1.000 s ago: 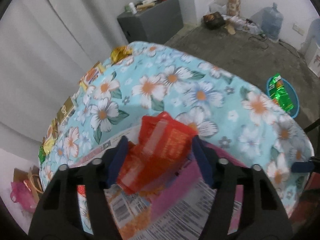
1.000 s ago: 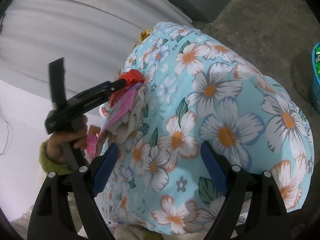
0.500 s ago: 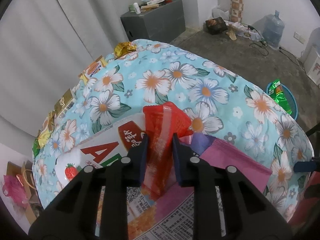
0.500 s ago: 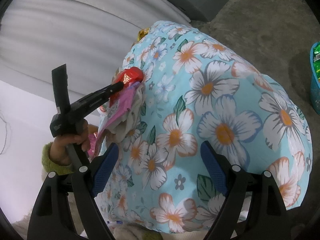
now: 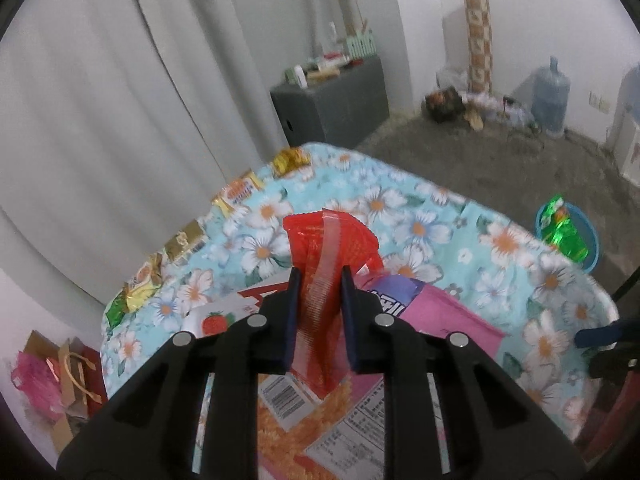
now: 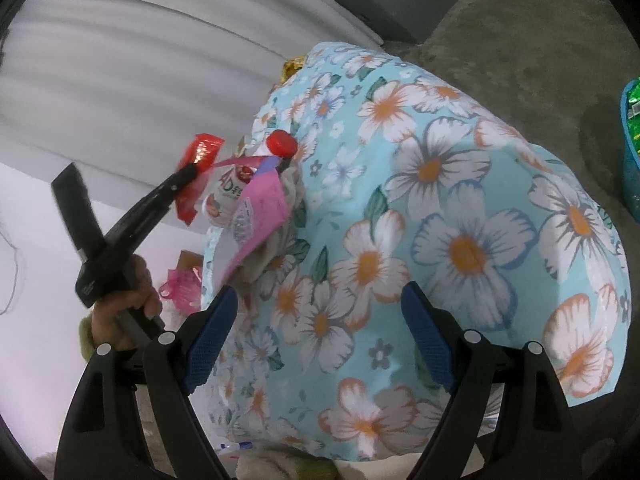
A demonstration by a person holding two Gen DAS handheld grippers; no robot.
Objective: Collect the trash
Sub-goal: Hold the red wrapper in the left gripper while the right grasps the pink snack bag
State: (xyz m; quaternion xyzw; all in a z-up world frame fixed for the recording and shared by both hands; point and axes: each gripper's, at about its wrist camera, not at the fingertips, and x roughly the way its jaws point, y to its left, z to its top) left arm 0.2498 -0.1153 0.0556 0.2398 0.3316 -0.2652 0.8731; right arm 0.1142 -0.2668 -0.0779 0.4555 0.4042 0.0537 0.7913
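Observation:
My left gripper [image 5: 320, 280] is shut on a red crinkled wrapper [image 5: 328, 240], which stands up between the blue pads, clear of the pile. Below it lie a pink packet [image 5: 448, 320] and a white pouch with a strawberry print [image 5: 224, 312]. In the right wrist view the left gripper [image 6: 188, 170], held by a hand, carries the red wrapper [image 6: 200, 152] above a pink packet [image 6: 260, 204] and a red-capped pouch [image 6: 282, 142]. My right gripper [image 6: 316, 320] is open and holds nothing, over the flowered tablecloth [image 6: 460, 200].
Several gold snack wrappers [image 5: 240, 192] line the table's far left edge. A blue basket [image 5: 590, 256] on the floor at the right holds a green packet [image 5: 564, 228]. A grey cabinet [image 5: 332, 104], a water bottle [image 5: 550, 100] and gift bags [image 5: 60, 372] stand around.
The left gripper's jaws closed on the red wrapper, then rose and lifted it off the pile of packets. The right gripper has stayed where it was, open.

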